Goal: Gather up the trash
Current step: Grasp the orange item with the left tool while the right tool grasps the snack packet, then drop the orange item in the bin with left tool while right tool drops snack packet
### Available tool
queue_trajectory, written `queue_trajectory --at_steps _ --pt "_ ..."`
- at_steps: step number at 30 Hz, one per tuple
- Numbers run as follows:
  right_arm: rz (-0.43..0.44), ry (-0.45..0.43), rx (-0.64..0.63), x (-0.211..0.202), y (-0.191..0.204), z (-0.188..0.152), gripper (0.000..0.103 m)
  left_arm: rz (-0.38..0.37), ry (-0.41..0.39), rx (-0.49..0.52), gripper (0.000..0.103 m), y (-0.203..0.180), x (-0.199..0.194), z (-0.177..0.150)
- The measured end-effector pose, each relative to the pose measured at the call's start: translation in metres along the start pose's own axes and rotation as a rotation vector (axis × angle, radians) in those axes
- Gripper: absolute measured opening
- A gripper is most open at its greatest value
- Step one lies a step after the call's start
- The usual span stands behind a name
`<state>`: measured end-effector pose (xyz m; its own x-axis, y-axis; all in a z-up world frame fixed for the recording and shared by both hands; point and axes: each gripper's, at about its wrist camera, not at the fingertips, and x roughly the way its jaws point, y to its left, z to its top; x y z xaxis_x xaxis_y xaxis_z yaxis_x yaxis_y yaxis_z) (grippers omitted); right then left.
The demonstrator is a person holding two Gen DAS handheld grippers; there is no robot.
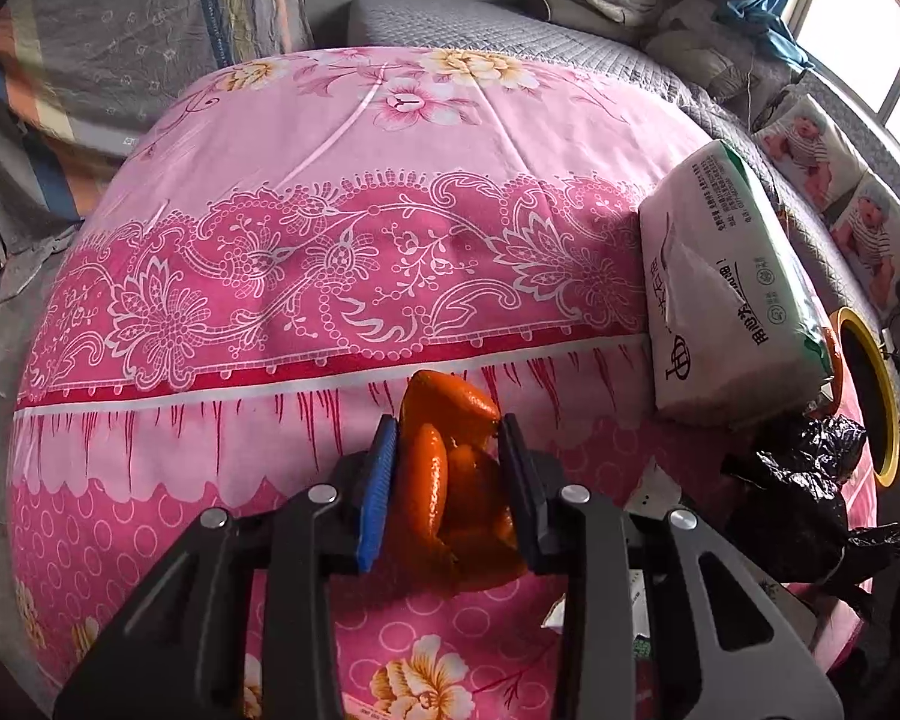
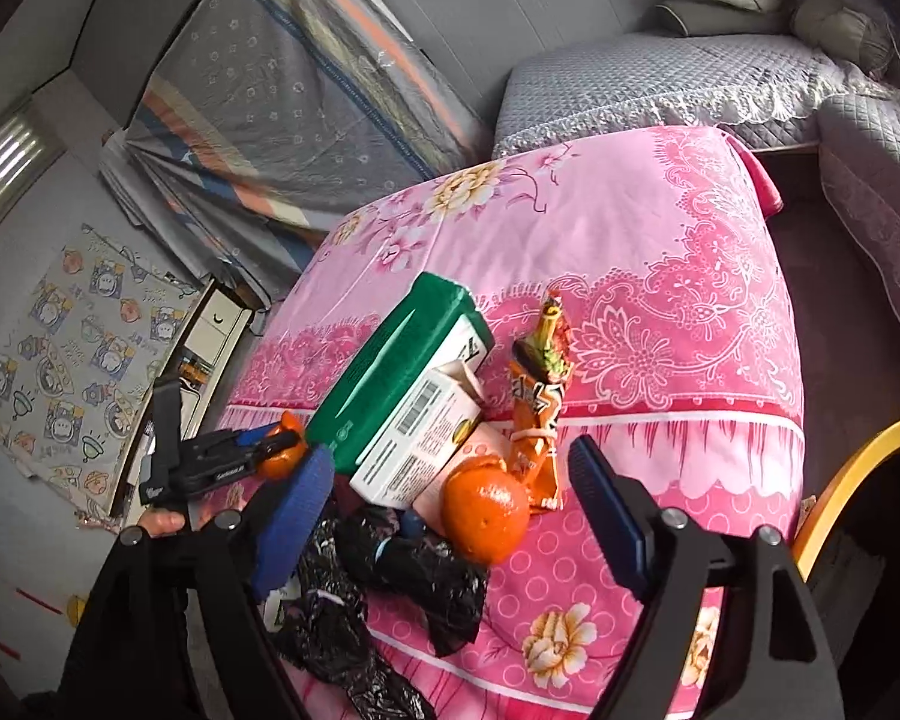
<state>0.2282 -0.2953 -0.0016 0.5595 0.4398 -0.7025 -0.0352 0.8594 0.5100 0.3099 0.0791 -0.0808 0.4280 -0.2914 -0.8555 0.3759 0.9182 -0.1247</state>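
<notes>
Orange peel (image 1: 456,480), glossy and curled, clamped between the pads of the left claw (image 1: 447,480) and held just above the pink floral cloth (image 1: 330,240) on the desk. Seen also from the right wrist camera at far left: left claw (image 2: 273,450) with the orange scrap in its tips, near the desk's left edge.

Right claw (image 2: 450,516) spread apart, gripping nothing, poised over a heap near the desk's front edge: whole orange (image 2: 486,516), crumpled black plastic bag (image 2: 414,570), orange snack wrapper (image 2: 540,420) standing tilted, white carton with barcode (image 2: 420,444) (print too small to read), green-and-white tissue pack (image 2: 390,372) leaning on the carton.

From the left wrist camera, tissue pack (image 1: 732,288) at right, Chinese print on its white face, not clearly legible; black bag (image 1: 804,498) beside it at the right edge. Yellow-rimmed bin (image 2: 852,468) just off the right-hand desk corner.

Open cloth across the middle and far end of the desk; grey quilted sofa (image 2: 660,78) beyond the far edge.
</notes>
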Motion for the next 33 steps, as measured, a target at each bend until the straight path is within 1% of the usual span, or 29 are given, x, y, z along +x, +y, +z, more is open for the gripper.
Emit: queue_trajectory --at_steps 7,9,13,15,17,19,21,24,26,33 --pt "-0.083 0.062 0.071 0.052 -0.026 0.030 0.076 -0.034 -0.068 -0.035 0.032 0.007 -0.029 -0.007" --pt "-0.094 0.074 0.095 0.064 -0.034 0.034 0.073 -0.038 -0.089 -0.037 0.032 0.008 -0.037 -0.009" --pt "-0.137 0.120 0.084 0.089 -0.038 0.037 0.067 -0.043 -0.116 -0.050 0.032 0.011 -0.049 -0.012" --pt "-0.141 0.138 0.087 0.100 -0.040 0.038 0.063 -0.048 -0.126 -0.056 0.032 0.011 -0.053 -0.013" --pt "-0.140 0.150 0.097 0.108 -0.043 0.039 0.063 -0.053 -0.139 -0.059 0.032 0.012 -0.058 -0.015" --pt "-0.151 0.157 0.086 0.117 -0.041 0.041 0.061 -0.059 -0.147 -0.068 0.032 0.013 -0.061 -0.016" --pt "-0.158 0.170 0.070 0.125 -0.039 0.043 0.056 -0.058 -0.152 -0.075 0.032 0.014 -0.063 -0.017" --pt "-0.169 0.184 0.079 0.135 -0.041 0.044 0.047 -0.054 -0.157 -0.081 0.032 0.014 -0.066 -0.020" --pt "-0.177 0.191 0.084 0.140 -0.043 0.042 0.043 -0.050 -0.164 -0.081 0.032 0.014 -0.069 -0.022" --pt "-0.157 0.165 0.060 0.133 -0.038 0.040 0.030 -0.056 -0.184 -0.084 0.030 0.011 -0.075 -0.027"
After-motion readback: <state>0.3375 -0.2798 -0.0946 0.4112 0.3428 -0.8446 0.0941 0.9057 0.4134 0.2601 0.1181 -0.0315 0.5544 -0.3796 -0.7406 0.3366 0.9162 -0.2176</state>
